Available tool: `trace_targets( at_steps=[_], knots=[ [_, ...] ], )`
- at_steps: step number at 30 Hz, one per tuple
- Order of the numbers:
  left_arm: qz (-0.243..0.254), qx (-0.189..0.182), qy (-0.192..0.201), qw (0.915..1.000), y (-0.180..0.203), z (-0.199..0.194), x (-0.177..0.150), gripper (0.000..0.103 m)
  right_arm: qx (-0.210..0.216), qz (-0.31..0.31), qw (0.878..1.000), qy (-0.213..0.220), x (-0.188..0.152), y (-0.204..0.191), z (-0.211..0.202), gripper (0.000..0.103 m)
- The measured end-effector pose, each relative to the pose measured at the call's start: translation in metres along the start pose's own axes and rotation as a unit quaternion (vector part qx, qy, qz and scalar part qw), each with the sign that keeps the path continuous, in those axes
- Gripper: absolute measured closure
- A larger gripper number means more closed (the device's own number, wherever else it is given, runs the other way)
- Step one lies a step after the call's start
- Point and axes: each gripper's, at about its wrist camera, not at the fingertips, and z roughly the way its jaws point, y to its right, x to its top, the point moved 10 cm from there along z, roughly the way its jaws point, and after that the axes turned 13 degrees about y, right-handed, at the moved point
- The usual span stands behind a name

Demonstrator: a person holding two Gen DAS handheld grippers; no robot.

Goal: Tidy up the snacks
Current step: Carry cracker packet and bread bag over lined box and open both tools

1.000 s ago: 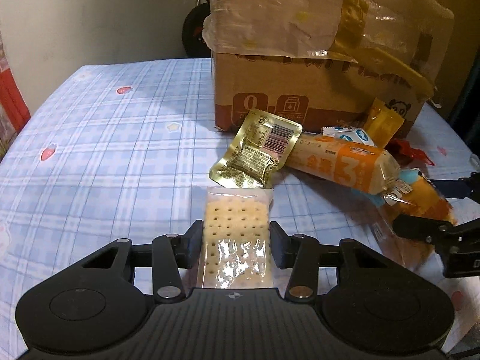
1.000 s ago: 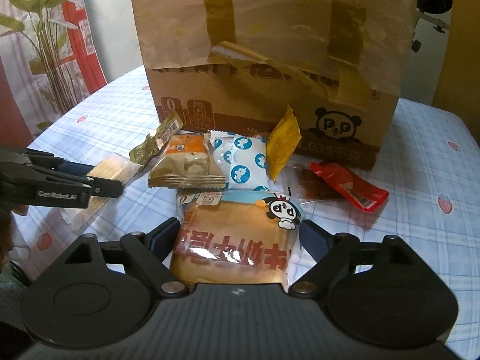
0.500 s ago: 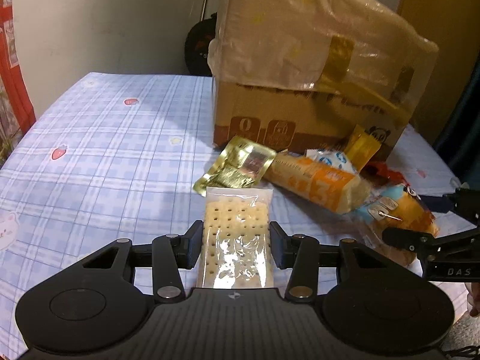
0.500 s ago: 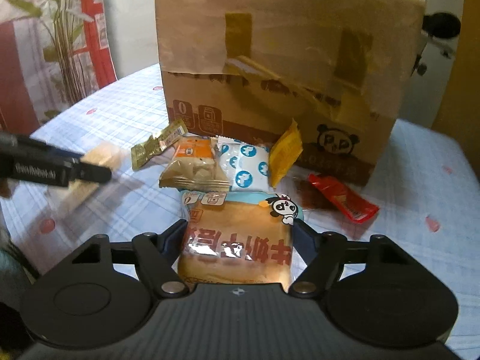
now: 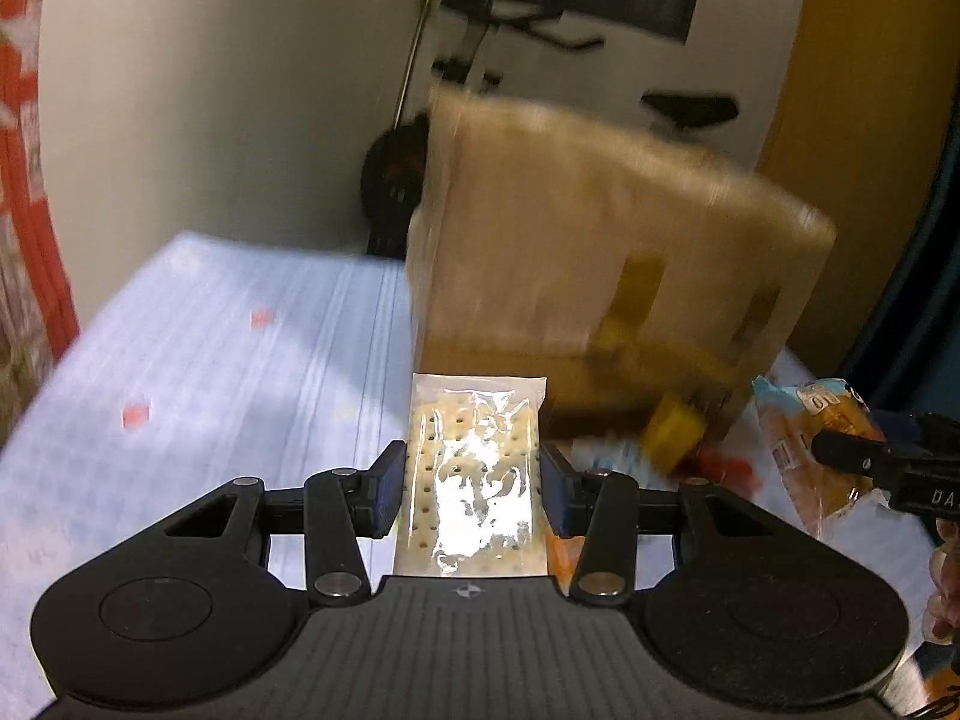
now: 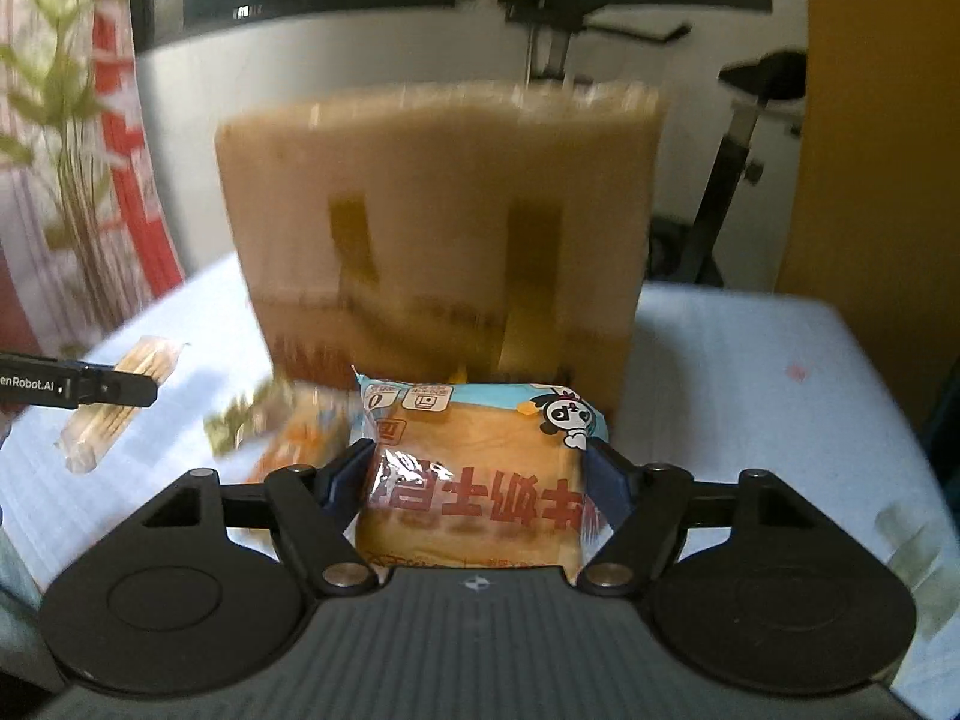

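Left jaws: left gripper [image 5: 474, 483] clamped on a clear-wrapped pale cracker pack [image 5: 474, 474], held above the counter.
Right jaws: right gripper [image 6: 477, 480], just closing, pressed on a bread bun in a blue-topped clear wrapper [image 6: 480, 468], lifted.
Beyond: blurred brown taped cardboard box [image 6: 438, 222] on a blue checked counter [image 5: 210, 360].
Loose snacks: blurred heap [image 6: 282, 420] at the box's foot.

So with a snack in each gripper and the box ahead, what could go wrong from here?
1. The left gripper clamps the cracker pack across its width; squeezing might snap the crackers.
2. The bread pack in the right gripper is soft and may slip.
3. The cardboard box looks tall, so either pack could catch its wall.
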Motion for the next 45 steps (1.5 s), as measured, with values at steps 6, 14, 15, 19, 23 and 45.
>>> trace_targets(
  at_steps=[6, 14, 15, 19, 23, 45],
  knots=[
    [0.023, -0.029, 0.052, 0.9979, 0.022, 0.0, 0.064, 0.055, 0.017, 0.007, 0.996, 0.087, 0.077, 0.002, -0.016, 0.028],
    [0.014, -0.056, 0.114, 0.9919, 0.048, 0.019, 0.14, 0.055, 0.061, -0.025, 0.985, 0.157, 0.167, -0.005, 0.015, 0.028],
    [0.015, -0.053, 0.119, 0.9914, 0.049, 0.023, 0.147, 0.055, 0.071, -0.018, 0.985, 0.156, 0.172, -0.006, 0.024, 0.028],
    [0.006, -0.033, 0.119, 0.9923, 0.043, 0.047, 0.166, 0.055, 0.1, 0.009, 0.986, 0.133, 0.194, -0.019, 0.084, 0.028],
    [0.01, -0.027, 0.109, 0.9937, 0.043, 0.075, 0.177, 0.055, 0.091, -0.017, 0.99, 0.108, 0.21, -0.029, 0.138, 0.028],
    [0.021, -0.015, 0.086, 0.9959, 0.028, 0.103, 0.161, 0.048, 0.08, 0.006, 0.992, 0.093, 0.197, 0.012, 0.144, 0.016]
  ],
)
